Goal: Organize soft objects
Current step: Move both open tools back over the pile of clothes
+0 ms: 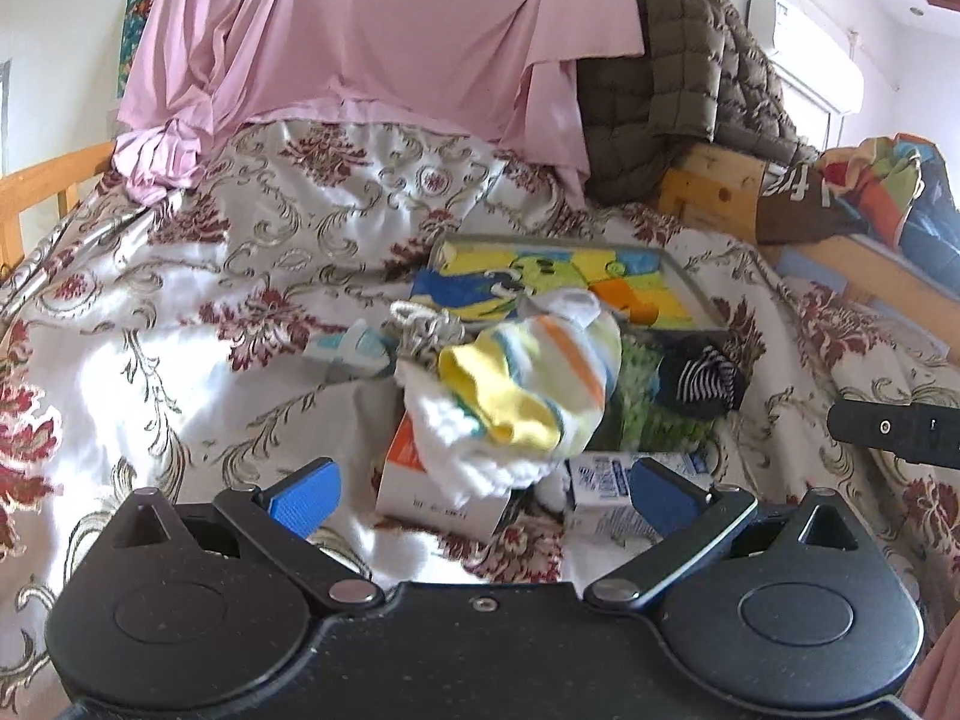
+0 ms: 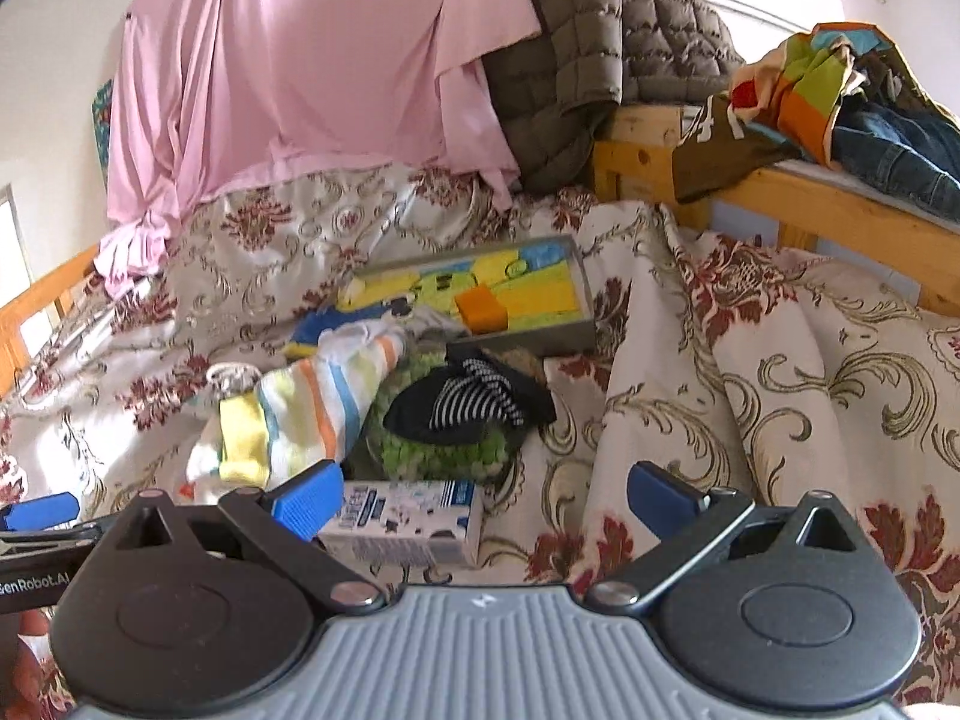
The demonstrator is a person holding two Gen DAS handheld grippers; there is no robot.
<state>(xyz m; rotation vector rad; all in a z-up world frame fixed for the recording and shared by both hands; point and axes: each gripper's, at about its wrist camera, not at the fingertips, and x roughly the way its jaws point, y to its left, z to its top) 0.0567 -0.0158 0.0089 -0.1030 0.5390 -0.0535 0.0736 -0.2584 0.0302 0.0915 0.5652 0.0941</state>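
A pile of soft things lies on the floral bedspread [image 1: 180, 312]. A pastel striped sock [image 1: 540, 378] [image 2: 312, 408] lies on white knitwear [image 1: 462, 450]. A black striped sock [image 1: 702, 381] [image 2: 474, 399] rests on a fuzzy green cloth [image 2: 444, 450] [image 1: 642, 414]. Behind them a grey tray [image 2: 585, 300] [image 1: 696, 294] holds bright folded cloths. My left gripper [image 1: 483, 495] is open and empty just in front of the pile. My right gripper [image 2: 483, 498] is open and empty, to the right of the left one.
Small cardboard boxes [image 1: 438, 492] [image 2: 408, 519] lie at the pile's front. A pink sheet [image 1: 360, 30] and a brown quilted jacket [image 1: 690, 78] hang behind. A wooden bed rail [image 2: 828, 210] with clothes runs on the right.
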